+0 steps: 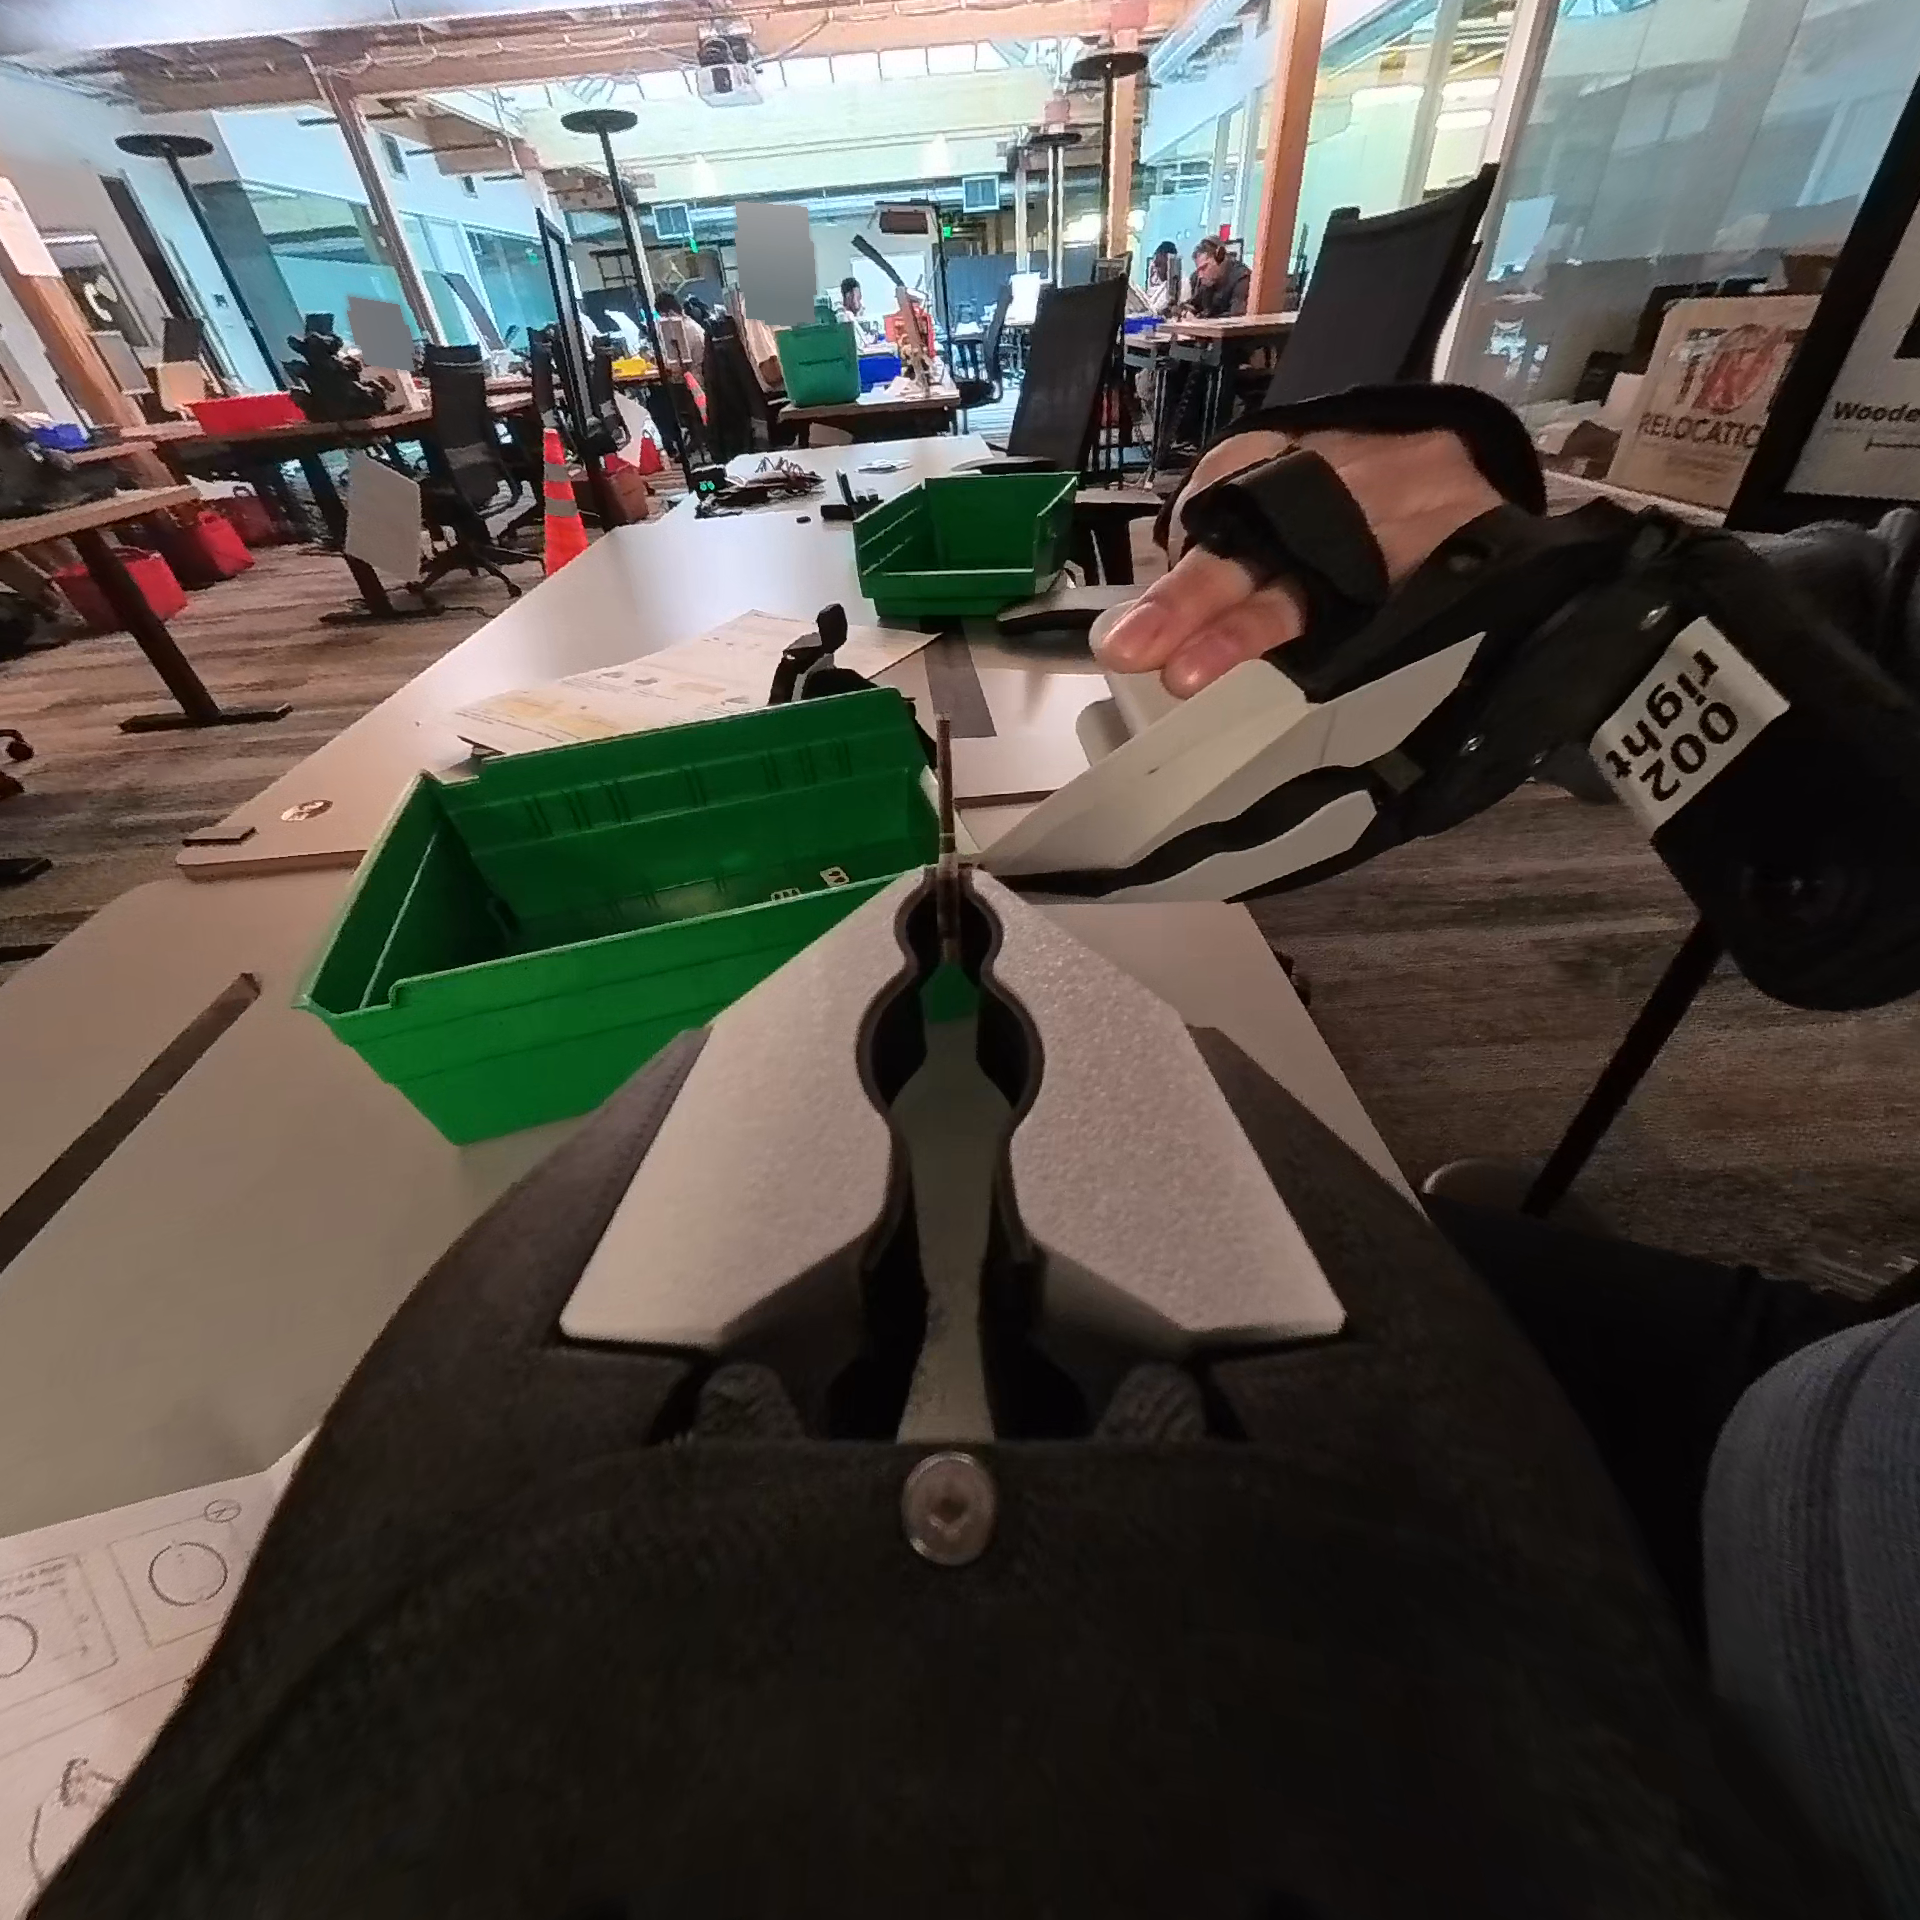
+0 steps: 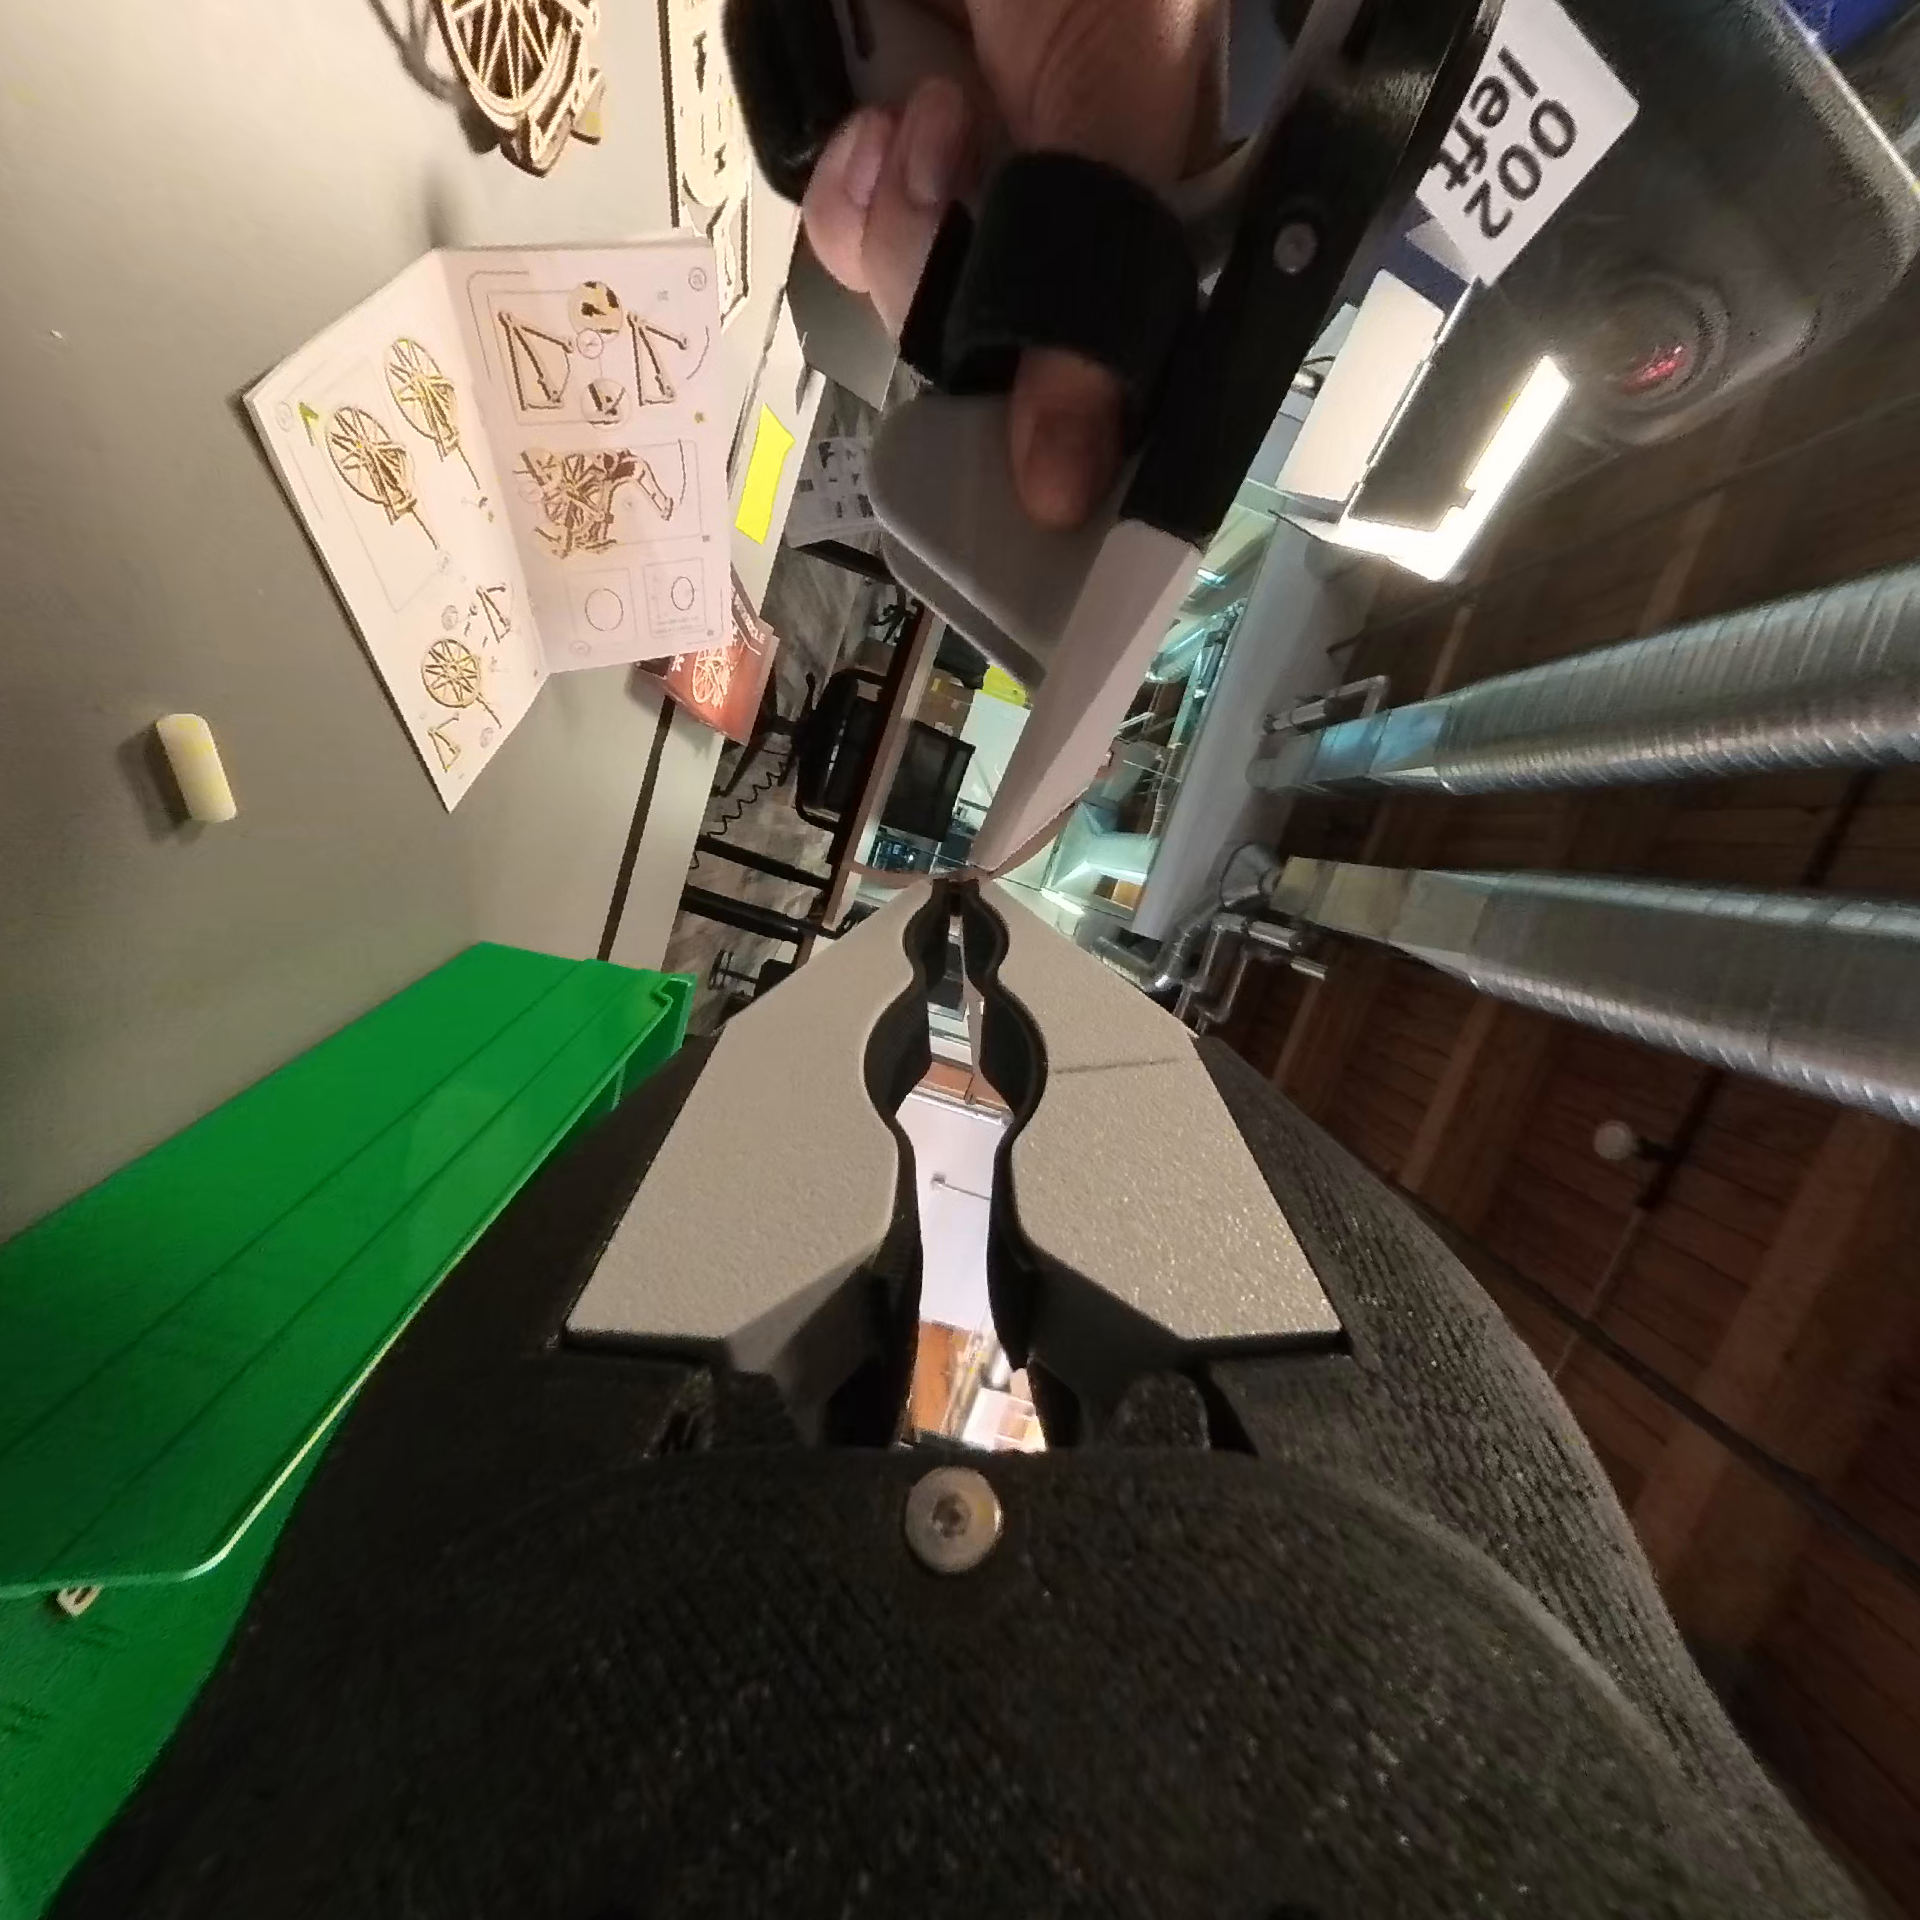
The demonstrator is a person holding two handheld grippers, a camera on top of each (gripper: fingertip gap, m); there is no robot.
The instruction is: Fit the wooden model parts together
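Hidden and cut-off parts

Wooden wheel (image 2: 525, 78) cropped by top edge; thin wooden part (image 1: 943, 790) partly buried between closed fingertips, shape unreadable.

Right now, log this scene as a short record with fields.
left gripper: shut on a thin wooden piece held upright, seen edge-on
right gripper: tips meet the same piece from the right; looks shut
green bin: nearest, on the table, beside the left gripper
second green bin: farther back
instruction booklet: lies open on the table
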